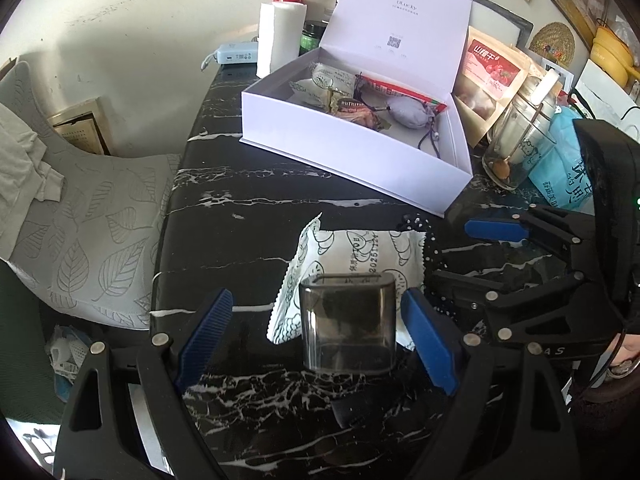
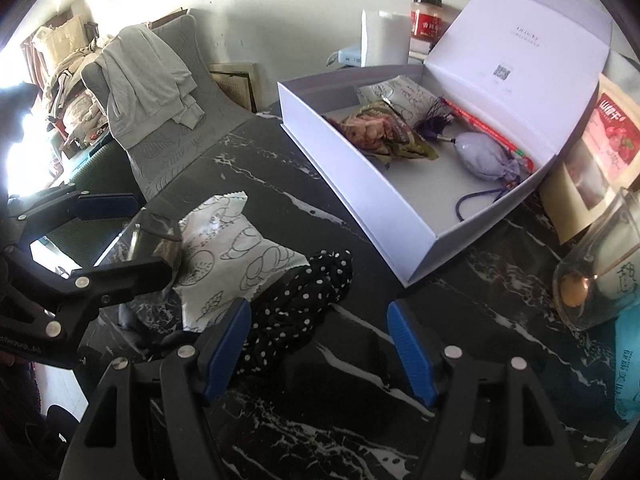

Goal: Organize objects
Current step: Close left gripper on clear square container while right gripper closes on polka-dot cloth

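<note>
While upright, case (image 1: 347,326) stands.

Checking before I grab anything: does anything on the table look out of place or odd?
Three things still lie loose outside the open white box: the smoky plastic cap standing on the white snack packet, and the polka-dot cloth bunched beside them. Nothing spilled.

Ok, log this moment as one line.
left gripper: open, around smoky case | right gripper: open, near dotted cloth | snack packet: on table | box: lid open

Black marble table (image 1: 248,248), white wall (image 1: 140,20), leaf-patterned chair (image 1: 100,232)
</note>
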`<action>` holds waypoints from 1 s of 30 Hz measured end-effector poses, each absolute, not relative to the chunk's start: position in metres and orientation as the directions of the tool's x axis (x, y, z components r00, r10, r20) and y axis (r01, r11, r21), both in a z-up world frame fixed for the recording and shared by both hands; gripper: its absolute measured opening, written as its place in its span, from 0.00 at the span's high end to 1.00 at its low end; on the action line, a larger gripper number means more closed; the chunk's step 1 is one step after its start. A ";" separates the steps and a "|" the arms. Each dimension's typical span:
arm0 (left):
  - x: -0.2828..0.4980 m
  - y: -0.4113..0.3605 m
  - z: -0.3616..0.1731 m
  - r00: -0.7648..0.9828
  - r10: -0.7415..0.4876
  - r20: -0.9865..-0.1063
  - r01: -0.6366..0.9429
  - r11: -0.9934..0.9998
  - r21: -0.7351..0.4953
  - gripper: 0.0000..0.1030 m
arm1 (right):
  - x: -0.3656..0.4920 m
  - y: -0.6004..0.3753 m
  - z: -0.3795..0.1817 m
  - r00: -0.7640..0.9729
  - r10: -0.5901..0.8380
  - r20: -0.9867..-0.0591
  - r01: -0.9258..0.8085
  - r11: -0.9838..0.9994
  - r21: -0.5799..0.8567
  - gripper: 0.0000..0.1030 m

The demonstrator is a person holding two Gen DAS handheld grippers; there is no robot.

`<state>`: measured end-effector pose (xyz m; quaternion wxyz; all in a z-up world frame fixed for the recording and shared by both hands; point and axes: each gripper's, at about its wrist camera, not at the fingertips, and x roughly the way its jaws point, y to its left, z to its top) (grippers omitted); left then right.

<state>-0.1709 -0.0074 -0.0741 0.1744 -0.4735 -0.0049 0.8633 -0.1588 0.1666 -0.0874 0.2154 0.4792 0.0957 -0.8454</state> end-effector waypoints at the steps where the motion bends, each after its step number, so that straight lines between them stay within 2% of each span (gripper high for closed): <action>1: -0.172 -0.008 -0.076 -0.487 0.311 -0.816 -0.297 -0.938 -0.180 0.17 | -0.162 0.166 -0.090 -0.441 -0.271 -0.856 0.454 -0.890 0.047 0.31; 5: -0.178 -0.008 -0.084 -0.470 0.325 -0.821 -0.301 -0.933 -0.197 0.19 | -0.168 0.166 -0.097 -0.419 -0.285 -0.862 0.456 -0.887 0.072 0.31; 8: -0.181 -0.009 -0.086 -0.465 0.345 -0.815 -0.309 -0.926 -0.215 0.24 | -0.171 0.166 -0.099 -0.417 -0.290 -0.862 0.458 -0.885 0.076 0.31; 13: -0.180 -0.007 -0.086 -0.452 0.392 -0.801 -0.330 -0.908 -0.258 0.41 | -0.174 0.165 -0.102 -0.409 -0.304 -0.860 0.459 -0.884 0.094 0.31; 16: -0.176 -0.005 -0.084 -0.464 0.385 -0.798 -0.335 -0.910 -0.243 0.47 | -0.174 0.166 -0.103 -0.406 -0.318 -0.857 0.461 -0.881 0.108 0.32; 19: -0.173 -0.004 -0.082 -0.466 0.384 -0.797 -0.336 -0.910 -0.241 0.56 | -0.172 0.166 -0.104 -0.383 -0.355 -0.853 0.477 -0.867 0.146 0.45; 21: -0.170 -0.005 -0.082 -0.465 0.384 -0.798 -0.333 -0.911 -0.244 0.57 | -0.169 0.164 -0.104 -0.372 -0.371 -0.851 0.495 -0.855 0.156 0.65; 22: -0.169 -0.005 -0.082 -0.466 0.381 -0.798 -0.332 -0.912 -0.242 0.57 | -0.167 0.163 -0.103 -0.374 -0.379 -0.847 0.502 -0.850 0.159 0.69; 30: -0.151 -0.018 -0.078 -0.476 0.359 -0.803 -0.296 -0.925 -0.238 0.57 | -0.155 0.171 -0.099 -0.394 -0.347 -0.851 0.489 -0.863 0.125 0.78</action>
